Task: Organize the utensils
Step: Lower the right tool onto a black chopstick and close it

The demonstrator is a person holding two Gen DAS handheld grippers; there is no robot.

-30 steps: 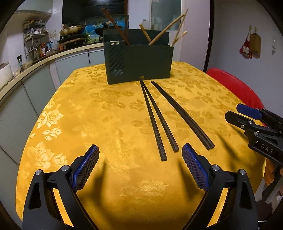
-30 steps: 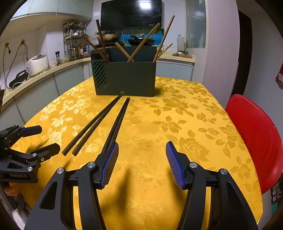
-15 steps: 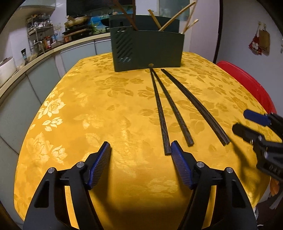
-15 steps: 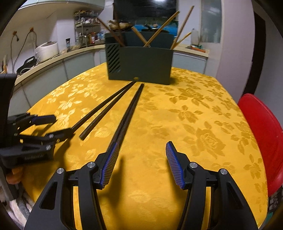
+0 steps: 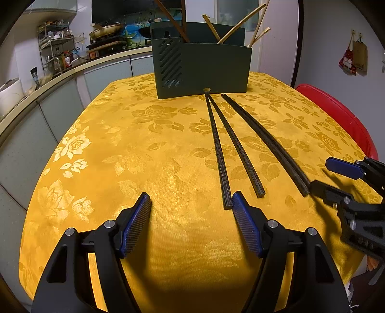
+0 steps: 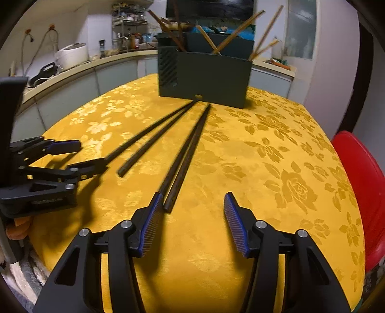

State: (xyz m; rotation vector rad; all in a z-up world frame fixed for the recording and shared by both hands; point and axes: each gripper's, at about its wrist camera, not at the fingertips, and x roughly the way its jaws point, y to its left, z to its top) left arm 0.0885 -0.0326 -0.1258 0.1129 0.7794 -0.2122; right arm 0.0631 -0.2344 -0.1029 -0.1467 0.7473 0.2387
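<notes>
A round table under a yellow rose-patterned cloth [image 5: 134, 154] carries a dark green rectangular utensil holder [image 5: 202, 66] at its far side, with light wooden chopsticks [image 5: 240, 25] and darker wooden ones [image 5: 169, 18] leaning inside it. Four long dark chopsticks lie on the cloth in front of the holder, running toward the near edge: a spread left pair [image 5: 228, 149] and a close right pair [image 6: 186, 154]. The left gripper [image 5: 191, 201] hovers at the near ends of the left pair, the right gripper [image 6: 192, 201] at the near ends of the right pair. A red plastic chair [image 6: 358, 173] stands right of the table; a kitchen counter [image 5: 45, 86] runs behind and to the left.
</notes>
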